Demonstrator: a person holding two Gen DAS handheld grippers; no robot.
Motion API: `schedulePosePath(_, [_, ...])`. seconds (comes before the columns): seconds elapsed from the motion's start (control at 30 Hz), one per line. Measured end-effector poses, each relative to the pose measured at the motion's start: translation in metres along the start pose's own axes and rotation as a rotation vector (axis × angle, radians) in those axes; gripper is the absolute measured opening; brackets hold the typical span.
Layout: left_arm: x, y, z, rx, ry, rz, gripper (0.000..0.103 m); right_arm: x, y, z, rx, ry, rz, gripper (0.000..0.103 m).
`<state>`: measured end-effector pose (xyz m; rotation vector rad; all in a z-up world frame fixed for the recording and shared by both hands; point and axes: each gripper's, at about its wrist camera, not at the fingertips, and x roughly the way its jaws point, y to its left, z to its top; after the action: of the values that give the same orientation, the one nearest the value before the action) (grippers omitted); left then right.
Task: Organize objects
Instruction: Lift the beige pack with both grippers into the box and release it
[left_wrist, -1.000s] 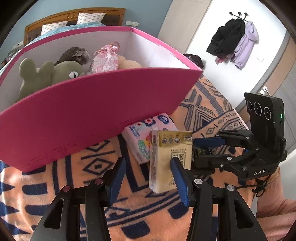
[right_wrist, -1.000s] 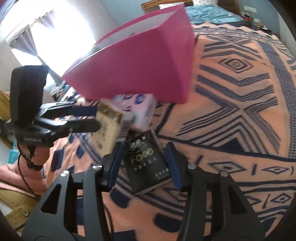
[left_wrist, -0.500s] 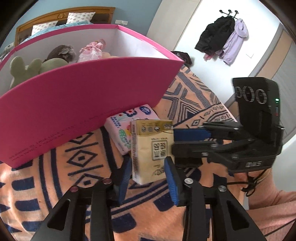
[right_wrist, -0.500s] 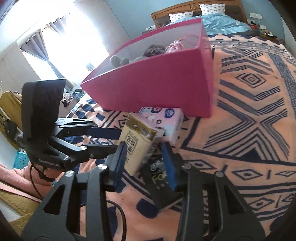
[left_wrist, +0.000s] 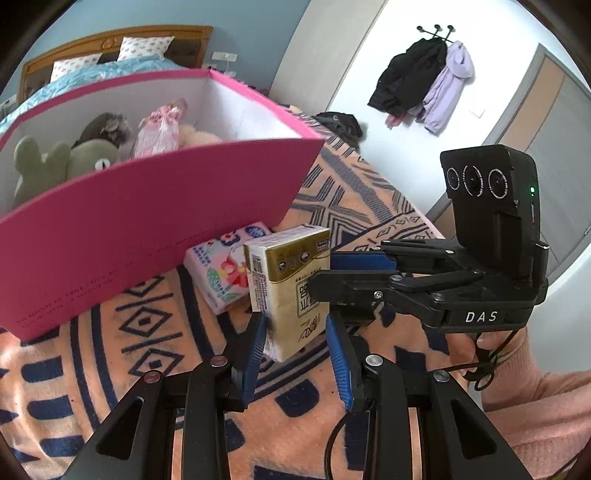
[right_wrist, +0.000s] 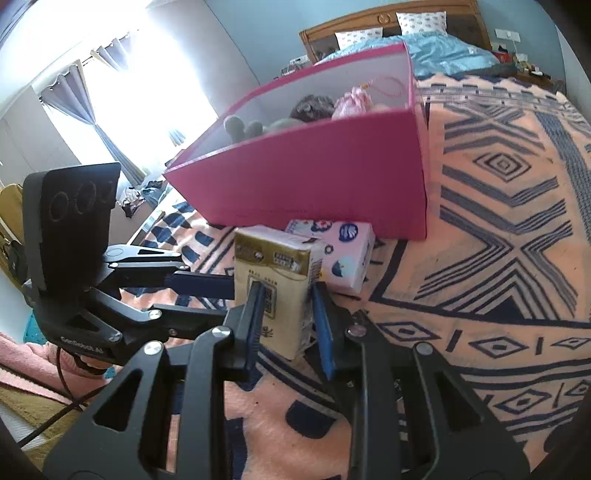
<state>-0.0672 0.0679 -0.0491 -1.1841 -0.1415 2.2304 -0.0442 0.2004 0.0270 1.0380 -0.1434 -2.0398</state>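
Observation:
A gold tissue pack (left_wrist: 291, 280) (right_wrist: 277, 266) stands upright just above the patterned blanket, in front of the pink box (left_wrist: 147, 214) (right_wrist: 314, 184). My left gripper (left_wrist: 295, 325) (right_wrist: 231, 299) is shut on its lower part. From the other side, my right gripper (right_wrist: 288, 295) (left_wrist: 323, 273) has its jaws closing with the same pack between them, and both pads touch it. A floral tissue pack (left_wrist: 221, 273) (right_wrist: 343, 251) lies against the box's front wall. The black tissue pack seen earlier is hidden.
Plush toys (left_wrist: 74, 158) and a pink pouch (left_wrist: 159, 125) lie inside the box. The orange and navy blanket (right_wrist: 498, 258) spreads wide to the right. A person's pink sleeve (left_wrist: 535, 406) holds the right gripper. Coats (left_wrist: 424, 81) hang on the far wall.
My left jaws closed onto the gold pack and raised it slightly. My right gripper left the black pack, rose, and narrowed its jaws around the gold pack.

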Motion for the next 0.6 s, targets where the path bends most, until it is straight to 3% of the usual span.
schedulePosePath(0.6, [-0.026, -0.006, 0.03, 0.034, -0.092, -0.012, 0.034, -0.022, 0.009, 0.029, -0.047, -0.068, -0.017, 0.03])
